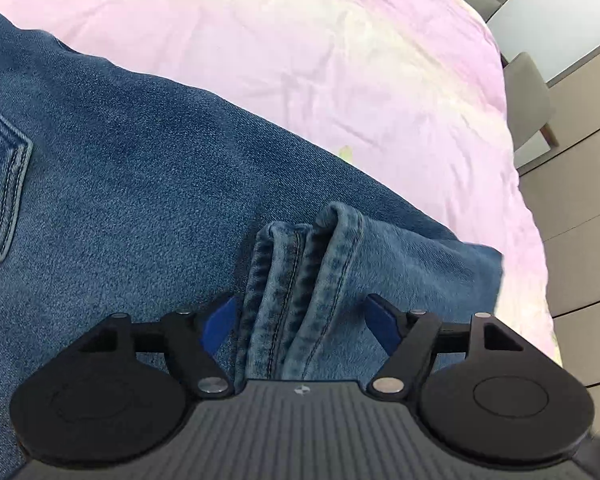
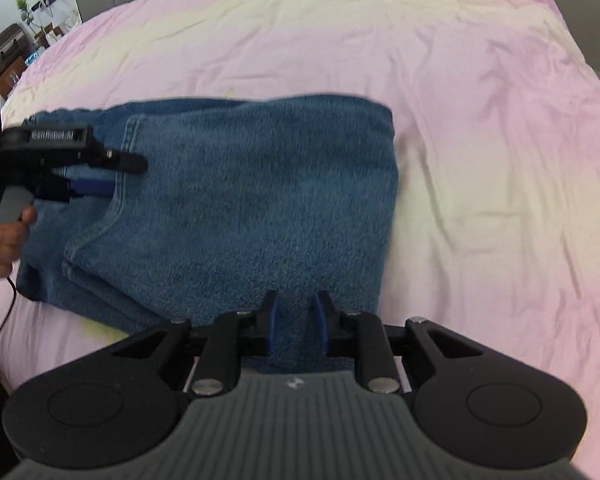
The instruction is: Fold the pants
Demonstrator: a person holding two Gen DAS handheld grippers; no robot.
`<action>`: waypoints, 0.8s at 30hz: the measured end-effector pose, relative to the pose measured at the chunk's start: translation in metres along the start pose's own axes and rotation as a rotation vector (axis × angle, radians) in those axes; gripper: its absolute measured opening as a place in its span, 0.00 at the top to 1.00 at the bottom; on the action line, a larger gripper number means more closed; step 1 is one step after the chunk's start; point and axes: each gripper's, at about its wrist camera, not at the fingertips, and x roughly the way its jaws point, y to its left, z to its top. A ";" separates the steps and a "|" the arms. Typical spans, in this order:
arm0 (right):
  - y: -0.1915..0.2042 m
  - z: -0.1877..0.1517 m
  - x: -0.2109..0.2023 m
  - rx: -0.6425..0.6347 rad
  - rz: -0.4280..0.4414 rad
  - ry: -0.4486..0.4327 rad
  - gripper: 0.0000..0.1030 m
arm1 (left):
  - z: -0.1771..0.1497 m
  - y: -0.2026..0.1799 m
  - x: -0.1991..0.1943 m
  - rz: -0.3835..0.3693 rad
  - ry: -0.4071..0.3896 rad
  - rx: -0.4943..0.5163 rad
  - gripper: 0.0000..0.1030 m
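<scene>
Blue jeans (image 1: 140, 200) lie folded on a pink sheet (image 1: 340, 60). In the left wrist view my left gripper (image 1: 300, 316) stands open, its blue pads on either side of the bunched leg hems (image 1: 300, 264) and not pressing on them. A back pocket (image 1: 0, 184) shows at the far left. In the right wrist view the jeans (image 2: 240, 200) form a squarish stack. My right gripper (image 2: 296, 320) is at their near edge, its jaws narrow with a fold of denim pinched between them. The left gripper (image 2: 126, 176) hovers over the stack's left side, held by a hand (image 2: 4, 236).
The pink sheet (image 2: 480, 160) spreads wide to the right and beyond the jeans. Grey chairs (image 1: 528, 100) and a cabinet (image 1: 580, 200) stand past the bed's right edge. A black cable (image 2: 0, 320) hangs at the left. Shelves and a plant (image 2: 22, 4) are far off.
</scene>
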 end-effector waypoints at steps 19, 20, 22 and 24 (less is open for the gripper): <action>0.027 0.002 -0.013 0.005 0.050 0.000 0.82 | 0.020 -0.022 -0.037 0.142 -0.129 0.139 0.98; 0.030 0.002 -0.007 0.000 0.042 0.008 0.82 | 0.020 -0.015 -0.024 0.166 -0.097 0.128 0.98; 0.034 0.001 0.004 0.000 0.036 0.024 0.81 | 0.014 -0.015 -0.005 0.200 -0.065 0.158 1.00; 0.036 0.004 0.009 0.003 0.040 0.030 0.81 | 0.009 -0.019 -0.006 0.204 -0.088 0.189 1.00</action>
